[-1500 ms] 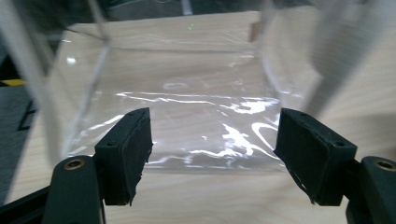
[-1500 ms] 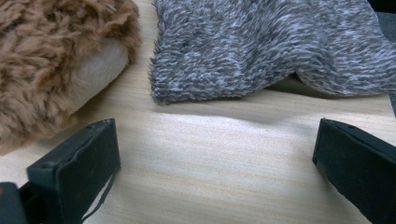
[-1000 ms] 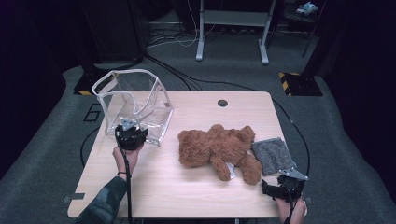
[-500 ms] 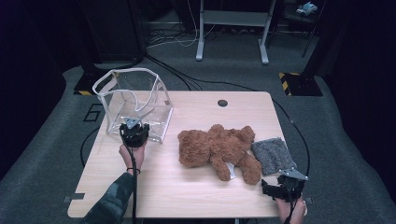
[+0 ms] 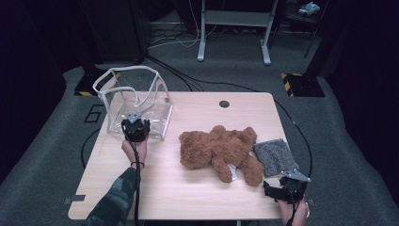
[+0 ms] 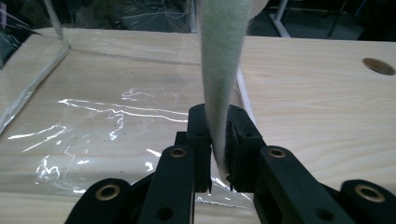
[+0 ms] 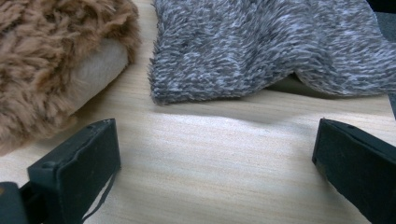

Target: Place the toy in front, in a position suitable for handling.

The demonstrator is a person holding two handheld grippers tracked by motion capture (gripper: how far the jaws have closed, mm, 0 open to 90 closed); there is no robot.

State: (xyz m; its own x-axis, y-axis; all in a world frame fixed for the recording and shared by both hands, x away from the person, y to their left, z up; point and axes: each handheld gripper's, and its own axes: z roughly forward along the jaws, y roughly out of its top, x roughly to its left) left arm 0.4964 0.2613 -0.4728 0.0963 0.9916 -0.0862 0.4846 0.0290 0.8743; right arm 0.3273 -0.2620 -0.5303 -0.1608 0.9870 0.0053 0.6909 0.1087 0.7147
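Left gripper view shows the left gripper (image 6: 219, 154) clamped on the clear plastic bag's white fabric rim (image 6: 219, 70) — upright between its jaws — while the right gripper (image 7: 215, 163) gapes before the grey fuzzy cloth (image 7: 280, 46).

The teddy bear (image 5: 221, 151) sprawls across the middle of the table (image 5: 197, 200). Bare wood runs open along its near side and behind it toward the round hole (image 5: 224, 103). Left stands the clear bag (image 5: 134, 101); touching its right, the grey cloth (image 5: 275, 157).
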